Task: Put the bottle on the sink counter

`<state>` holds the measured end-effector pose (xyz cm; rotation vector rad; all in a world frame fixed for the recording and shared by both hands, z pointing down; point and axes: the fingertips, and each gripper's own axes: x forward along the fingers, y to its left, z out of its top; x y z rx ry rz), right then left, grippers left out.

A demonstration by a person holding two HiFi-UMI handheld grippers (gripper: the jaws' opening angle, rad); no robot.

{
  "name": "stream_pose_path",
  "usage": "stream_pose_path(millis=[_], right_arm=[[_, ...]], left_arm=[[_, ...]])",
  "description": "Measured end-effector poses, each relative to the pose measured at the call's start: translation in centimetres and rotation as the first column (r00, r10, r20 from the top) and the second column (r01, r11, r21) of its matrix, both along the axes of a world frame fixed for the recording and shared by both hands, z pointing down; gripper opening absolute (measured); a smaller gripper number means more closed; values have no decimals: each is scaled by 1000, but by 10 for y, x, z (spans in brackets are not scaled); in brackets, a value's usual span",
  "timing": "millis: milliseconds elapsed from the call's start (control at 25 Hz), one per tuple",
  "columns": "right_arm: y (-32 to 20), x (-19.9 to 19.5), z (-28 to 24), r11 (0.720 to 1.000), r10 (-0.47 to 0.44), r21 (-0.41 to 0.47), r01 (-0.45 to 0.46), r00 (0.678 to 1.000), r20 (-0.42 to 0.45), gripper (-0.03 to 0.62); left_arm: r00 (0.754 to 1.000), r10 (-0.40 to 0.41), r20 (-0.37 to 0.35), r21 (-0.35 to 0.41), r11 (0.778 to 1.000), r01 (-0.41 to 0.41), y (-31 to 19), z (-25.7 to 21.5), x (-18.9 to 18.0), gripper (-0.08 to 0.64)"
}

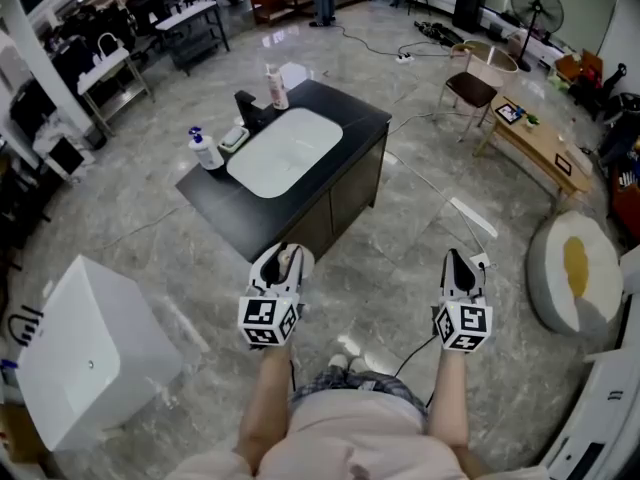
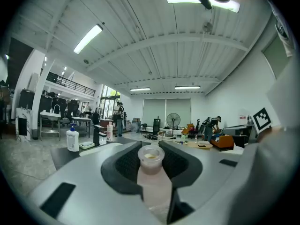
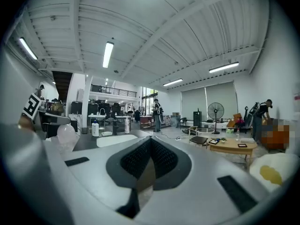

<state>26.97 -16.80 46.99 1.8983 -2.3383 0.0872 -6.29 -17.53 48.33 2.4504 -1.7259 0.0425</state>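
Note:
A pale pink, translucent bottle [image 1: 289,261] is clamped between the jaws of my left gripper [image 1: 284,256], held level above the floor. In the left gripper view the bottle [image 2: 151,177] stands between the black pads with its round cap toward the camera. The black sink counter [image 1: 345,118] with its white basin [image 1: 285,153] stands a short way ahead of both grippers. My right gripper [image 1: 458,261] hovers beside the left one, shut with nothing in it; its pads [image 3: 161,161] meet in a closed line.
On the counter stand a blue-topped pump bottle [image 1: 205,151], a black faucet [image 1: 248,108], a soap dish [image 1: 233,138] and a tall bottle [image 1: 276,88]. A white box [image 1: 90,353] sits at left. A chair [image 1: 474,85], low wooden table [image 1: 540,143] and round cushion [image 1: 580,268] are at right.

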Motion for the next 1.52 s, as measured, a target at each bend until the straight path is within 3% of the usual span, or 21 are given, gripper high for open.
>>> stream_pose_path(millis=[680,1080,1520], right_arm=[[16,6,-9,998,58,23,-59,997,40,15],[23,-1,-12,999,38,11,-39,999,35,15],[8,-14,-11,1000,-24,17,23,998,52,15]], left_arm=[[999,36,-10,0,999,-36,3,-4,5,130],[999,47,-17,-6,999,-47,10,-6,8,130],[1000,-13,-18,-13,1000,13,13,-4,-4,130]])
